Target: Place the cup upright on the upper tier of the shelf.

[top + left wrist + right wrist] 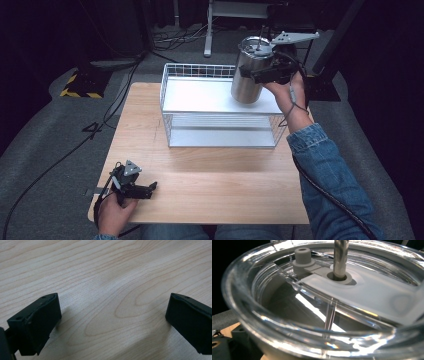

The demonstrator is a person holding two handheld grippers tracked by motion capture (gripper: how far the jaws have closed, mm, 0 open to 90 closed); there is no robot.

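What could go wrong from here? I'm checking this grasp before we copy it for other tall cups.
1. The steel tumbler leans, its base near the right end of the rack's top shelf; set down like that, it might tip or slide off.
2. The right gripper grips high, near the clear lid, so the heavy body could swing.
3. The left gripper rests open on the table, too far away to steady it.

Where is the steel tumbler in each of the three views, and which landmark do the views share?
High view: steel tumbler upper right, on the wire rack's top shelf, right gripper at it.
Left gripper view: not in it.
Right gripper view: its clear lid and straw, close up.
Shared landmark: wooden table.
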